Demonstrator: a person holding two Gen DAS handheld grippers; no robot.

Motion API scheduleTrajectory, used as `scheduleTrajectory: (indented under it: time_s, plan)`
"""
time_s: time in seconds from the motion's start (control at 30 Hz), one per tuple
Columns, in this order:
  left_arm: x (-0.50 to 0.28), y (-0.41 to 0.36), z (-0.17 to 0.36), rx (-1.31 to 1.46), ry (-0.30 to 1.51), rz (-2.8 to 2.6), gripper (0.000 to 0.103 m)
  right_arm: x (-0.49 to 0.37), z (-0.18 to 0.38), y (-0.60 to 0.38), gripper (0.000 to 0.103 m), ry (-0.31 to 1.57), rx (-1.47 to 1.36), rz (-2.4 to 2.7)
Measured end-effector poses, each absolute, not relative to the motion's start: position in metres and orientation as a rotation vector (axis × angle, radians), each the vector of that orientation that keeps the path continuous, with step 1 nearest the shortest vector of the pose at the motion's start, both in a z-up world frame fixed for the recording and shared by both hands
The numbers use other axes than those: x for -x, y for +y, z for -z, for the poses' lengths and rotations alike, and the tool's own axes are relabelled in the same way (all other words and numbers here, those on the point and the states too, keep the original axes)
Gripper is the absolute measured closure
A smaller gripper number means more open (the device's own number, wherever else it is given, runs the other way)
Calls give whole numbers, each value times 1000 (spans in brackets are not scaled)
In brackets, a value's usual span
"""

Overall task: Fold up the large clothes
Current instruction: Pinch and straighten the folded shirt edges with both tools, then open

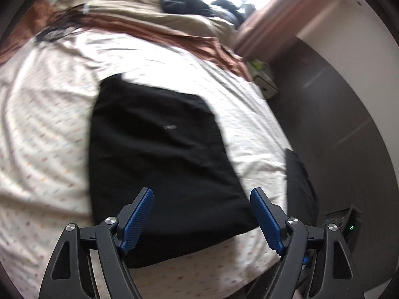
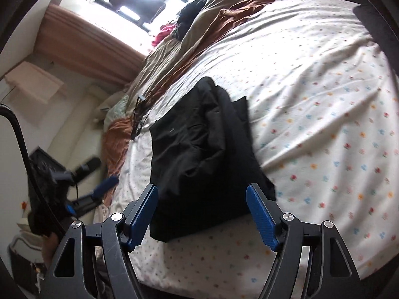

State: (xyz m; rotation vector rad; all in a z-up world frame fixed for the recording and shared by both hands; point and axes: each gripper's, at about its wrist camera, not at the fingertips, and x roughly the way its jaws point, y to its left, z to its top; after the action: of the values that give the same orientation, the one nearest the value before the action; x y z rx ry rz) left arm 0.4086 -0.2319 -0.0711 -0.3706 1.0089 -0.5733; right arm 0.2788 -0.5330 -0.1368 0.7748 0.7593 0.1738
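A black garment (image 1: 159, 149) lies folded into a rough rectangle on the white flower-dotted bed sheet (image 1: 45, 137). My left gripper (image 1: 202, 194) hovers over its near edge, its blue pads (image 1: 139, 214) wide apart and gripping nothing. In the right wrist view the same garment (image 2: 199, 149) shows thicker, rumpled layers with a fold sticking out on its right side. My right gripper (image 2: 202, 188) stands open over the garment's near end, with no cloth pinched. The left gripper (image 2: 99, 189) also shows at the bed's left side in that view, held by a hand (image 2: 49, 244).
A brown blanket (image 1: 174, 37) and a beige cover (image 1: 119, 2) lie bunched at the far end of the bed, with dark clothes (image 1: 189, 5) and a red item (image 2: 164, 33) beyond. Another dark cloth (image 1: 299, 179) hangs at the bed's right edge above the dark floor (image 1: 336, 112).
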Motion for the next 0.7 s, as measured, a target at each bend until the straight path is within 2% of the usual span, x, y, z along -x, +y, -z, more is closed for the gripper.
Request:
scheduleTrajectory:
  time_s: [0.1,0.13,0.17,0.2,0.23,0.47,0.7]
  plan:
    - [-409,-206,86,398,1035,512,22,-294,141,-528,31,780,-741,-144]
    - [-408,-200,90,401,1041,495,22,-297,143,-528,43,789,-742,-141]
    - [-408,-193,93,404,1046,482,22,-302,145,-527,61,796,-745,-149]
    - [-408,-188,94,406,1050,472,22,-304,147,-527,72,800,-748,-160]
    - [-407,-180,99,411,1054,454,22,-306,149,-527,88,804,-749,-166]
    - [-412,-162,125,411,1090,385,22,-289,148,-529,94,749,-755,-184]
    - [-412,-174,155,371,1155,381,22,-271,189,-553,97,772,-881,-158]
